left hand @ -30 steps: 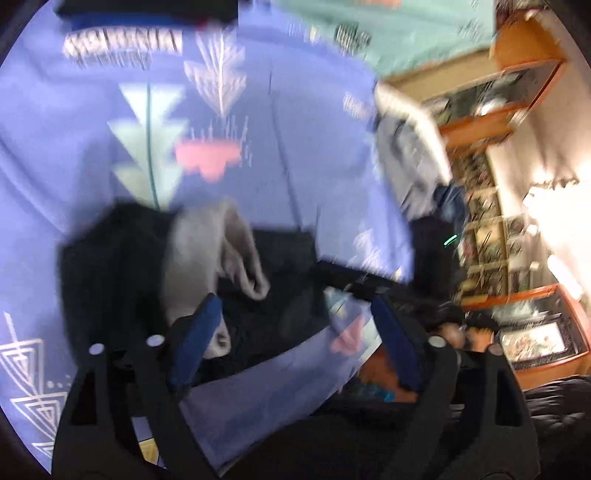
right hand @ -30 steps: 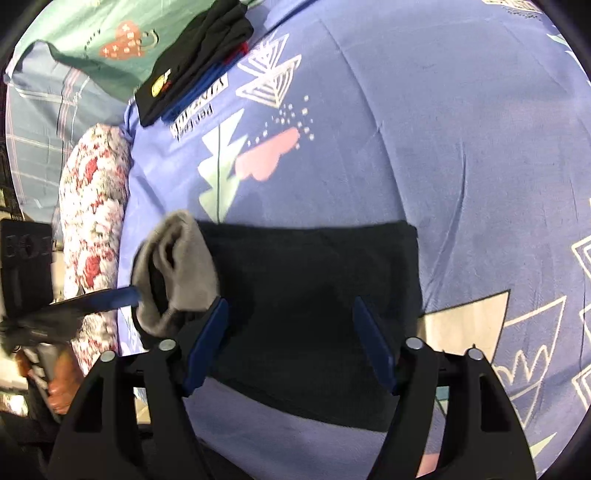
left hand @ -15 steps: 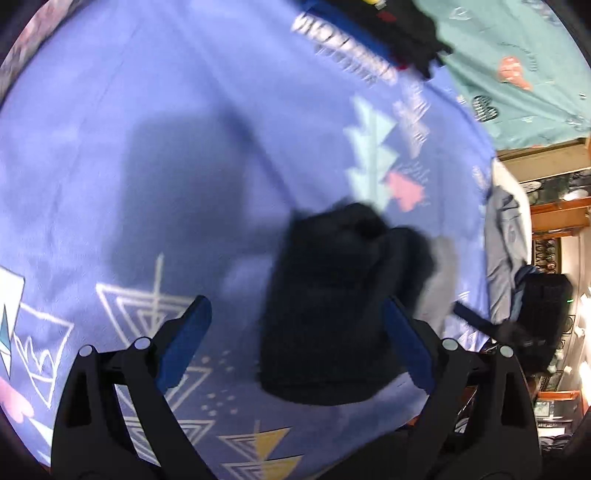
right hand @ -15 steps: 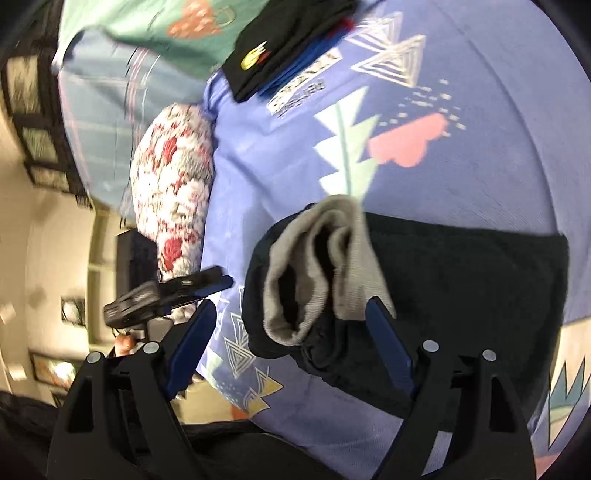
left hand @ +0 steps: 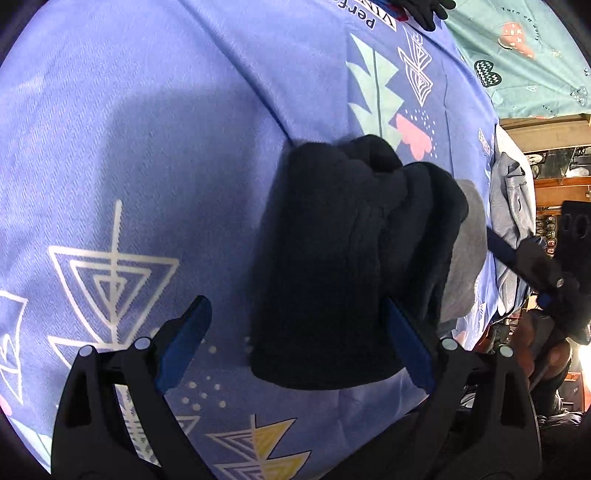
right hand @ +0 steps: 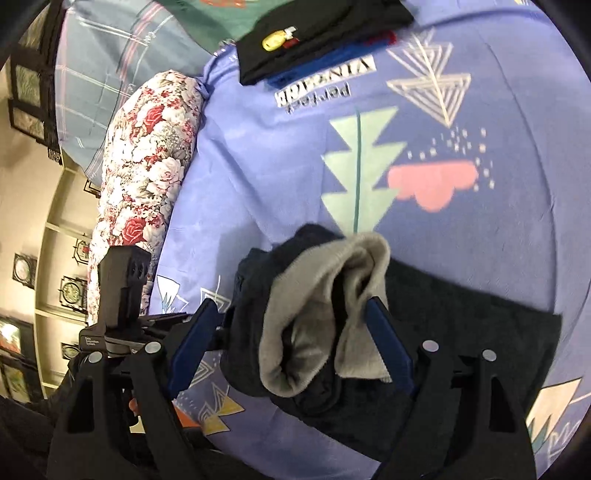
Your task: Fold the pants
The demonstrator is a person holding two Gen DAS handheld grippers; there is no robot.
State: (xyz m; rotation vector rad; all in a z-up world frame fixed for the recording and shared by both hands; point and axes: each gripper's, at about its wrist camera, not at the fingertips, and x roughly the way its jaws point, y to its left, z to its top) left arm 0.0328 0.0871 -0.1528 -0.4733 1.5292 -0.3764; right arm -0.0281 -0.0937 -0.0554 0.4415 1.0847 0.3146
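The black pants lie folded in a thick bundle on the blue patterned bedsheet. One end is bunched, and its grey lining is turned out. My left gripper hangs open over the smooth folded end, its right finger lying over the bundle's edge. At the opposite end, my right gripper is open with the grey bunch between its fingers. Each gripper shows in the other's view: the right gripper at the bed's edge, the left gripper beside the pillow.
A stack of folded dark clothes sits at the far end of the bed. A floral bolster pillow lies along one side, with a checked cloth behind it. A grey garment hangs at the other edge, wooden shelves beyond.
My left gripper has swung down from the grey bunched end to the smooth folded end. My right gripper has slid sideways from the middle of the pants to the grey bunch.
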